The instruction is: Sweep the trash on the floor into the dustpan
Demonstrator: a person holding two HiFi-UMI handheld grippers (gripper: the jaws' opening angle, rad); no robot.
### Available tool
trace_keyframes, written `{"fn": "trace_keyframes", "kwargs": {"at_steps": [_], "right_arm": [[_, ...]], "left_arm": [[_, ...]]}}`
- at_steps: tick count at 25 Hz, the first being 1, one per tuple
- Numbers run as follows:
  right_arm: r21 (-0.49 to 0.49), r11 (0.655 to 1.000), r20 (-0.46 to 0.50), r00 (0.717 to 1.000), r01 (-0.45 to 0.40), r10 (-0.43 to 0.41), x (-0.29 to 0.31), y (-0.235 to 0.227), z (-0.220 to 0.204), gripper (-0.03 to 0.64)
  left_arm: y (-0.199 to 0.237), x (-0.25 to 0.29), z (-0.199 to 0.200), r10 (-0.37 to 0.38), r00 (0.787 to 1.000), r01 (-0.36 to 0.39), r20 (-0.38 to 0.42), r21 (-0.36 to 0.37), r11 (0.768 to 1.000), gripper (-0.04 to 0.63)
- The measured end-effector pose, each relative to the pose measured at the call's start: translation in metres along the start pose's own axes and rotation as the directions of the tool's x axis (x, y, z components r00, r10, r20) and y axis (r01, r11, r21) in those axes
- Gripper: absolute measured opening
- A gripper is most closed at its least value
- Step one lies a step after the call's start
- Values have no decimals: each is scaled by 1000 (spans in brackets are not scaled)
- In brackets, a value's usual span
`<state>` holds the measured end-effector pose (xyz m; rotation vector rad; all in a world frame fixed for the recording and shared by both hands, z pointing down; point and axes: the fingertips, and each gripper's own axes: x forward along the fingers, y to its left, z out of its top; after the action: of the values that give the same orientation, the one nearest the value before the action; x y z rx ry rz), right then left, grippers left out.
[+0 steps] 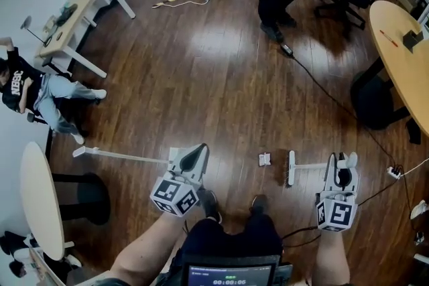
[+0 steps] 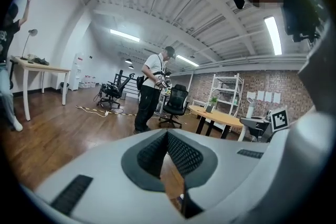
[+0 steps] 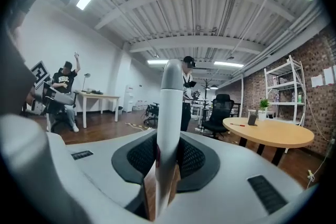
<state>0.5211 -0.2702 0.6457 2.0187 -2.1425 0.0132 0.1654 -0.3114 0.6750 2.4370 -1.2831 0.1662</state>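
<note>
The right gripper (image 1: 340, 165) pinched the broom (image 1: 290, 168) handle, right of the trash (image 1: 265, 159). Left of the trash, the left gripper (image 1: 194, 156) was pressed together beside the dustpan (image 1: 120, 156).

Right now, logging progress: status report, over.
Right gripper shut on broom handle. Left gripper shut, beside long white handle. Trash scrap on floor beside broom head.

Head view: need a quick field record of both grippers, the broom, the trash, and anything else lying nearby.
left gripper: jaws together at the tips, nothing seen between them
right gripper: shut on the broom handle
brush head: down on the floor, right of the trash
trash: small white piece, apart from the brush head
long white handle: runs leftward from beside the left gripper; whether it is gripped is unclear
</note>
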Motion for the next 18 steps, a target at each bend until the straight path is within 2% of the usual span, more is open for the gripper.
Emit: {"fn": "trace_keyframes", "kwargs": {"at_steps": [3, 5, 7, 10, 13, 18], "right_arm": [[-17, 1000, -13, 1000, 2, -2, 5, 29, 0, 95], [-40, 999, -34, 999, -15, 14, 7, 34, -10, 94], [-61, 997, -59, 998, -39, 35, 8, 40, -25, 94], [-66, 997, -92, 995, -40, 34, 12, 70, -47, 94], [-64, 997, -87, 996, -32, 27, 25, 110, -55, 94], [-31, 998, -129, 990, -54, 49, 41, 211, -52, 94]], "left_arm": [[25, -17, 9, 18, 1000, -18, 12, -6, 1000, 5], [26, -21, 11, 37, 999, -36, 24, -17, 999, 5], [28, -23, 5, 48, 999, -48, 21, -22, 999, 5], [53, -37, -13, 56, 998, -56, -5, -25, 998, 5], [94, -52, -20, 53, 999, -53, -11, -17, 998, 5], [173, -103, -19, 56, 998, -56, -21, -7, 998, 5]]}}
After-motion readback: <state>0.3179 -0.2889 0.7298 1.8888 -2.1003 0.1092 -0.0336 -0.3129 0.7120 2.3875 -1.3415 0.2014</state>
